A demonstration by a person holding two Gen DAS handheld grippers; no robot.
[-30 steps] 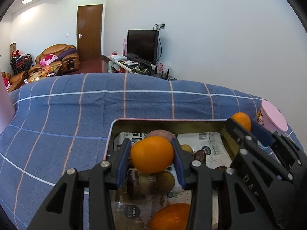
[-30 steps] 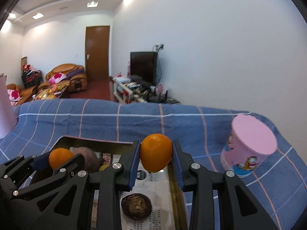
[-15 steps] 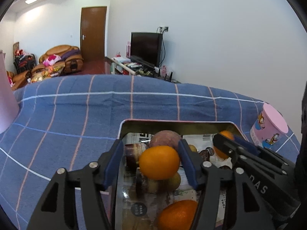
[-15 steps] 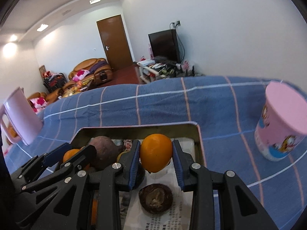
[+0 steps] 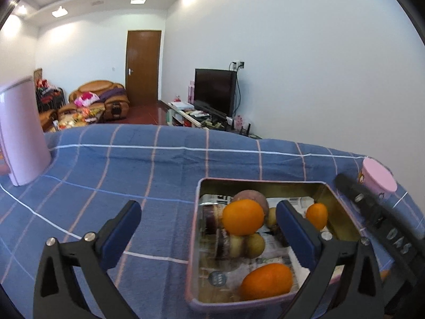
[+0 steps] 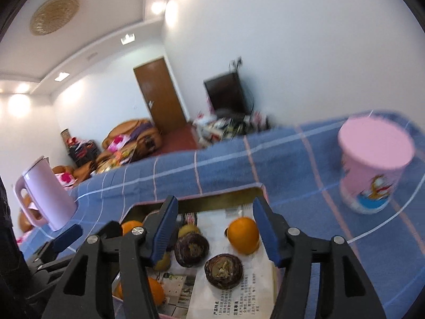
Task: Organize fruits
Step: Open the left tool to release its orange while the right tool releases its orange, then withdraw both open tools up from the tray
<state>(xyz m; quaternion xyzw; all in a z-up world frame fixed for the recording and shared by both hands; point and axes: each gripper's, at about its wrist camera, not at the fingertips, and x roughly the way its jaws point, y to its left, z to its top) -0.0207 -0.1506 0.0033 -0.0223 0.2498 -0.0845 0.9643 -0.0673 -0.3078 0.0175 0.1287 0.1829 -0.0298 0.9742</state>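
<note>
Both oranges have left my fingers: the left fingers (image 5: 208, 224) have just opened wide, the right fingers (image 6: 213, 226) partly, nothing gripped. The oranges (image 5: 243, 220) (image 6: 243, 235) lie in the tin (image 5: 259, 183).

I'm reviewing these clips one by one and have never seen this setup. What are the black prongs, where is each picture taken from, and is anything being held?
No robot here: a person carries a hand-held two-finger gripper in each hand, each with a camera looking along its fingers. One picture is from the left gripper, the other from the right gripper. Both hang over a tin lined with newspaper, on a blue checked cloth. Both have just been opening, and nothing is held: each orange lies free in the tin. A pink cup and a pink kettle stand beside it.
</note>
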